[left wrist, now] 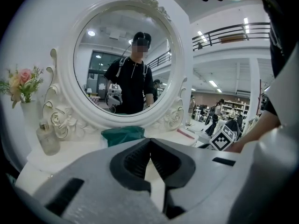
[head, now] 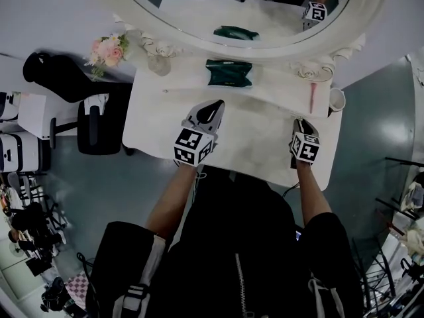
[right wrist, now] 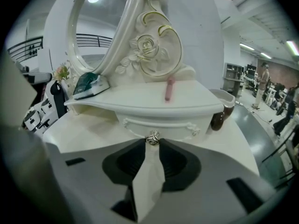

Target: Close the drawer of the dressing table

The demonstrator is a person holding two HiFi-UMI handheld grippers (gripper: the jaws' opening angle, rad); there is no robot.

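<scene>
Near the dressing table's point(head: 265, 152) right edge, under the shelf point(right wrist: 135, 99): drawer point(right wrist: 138, 125), knob point(right wrist: 153, 137) pinched in the right gripper's point(right wrist: 152, 143) narrow fingers. Above the front edge: left gripper point(head: 214, 105), fingers pressed together, empty.

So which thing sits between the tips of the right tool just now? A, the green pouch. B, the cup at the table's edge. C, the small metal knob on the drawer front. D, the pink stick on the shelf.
C: in the right gripper view the right tool has its tips closed on either side of the metal knob on the drawer front.
</scene>
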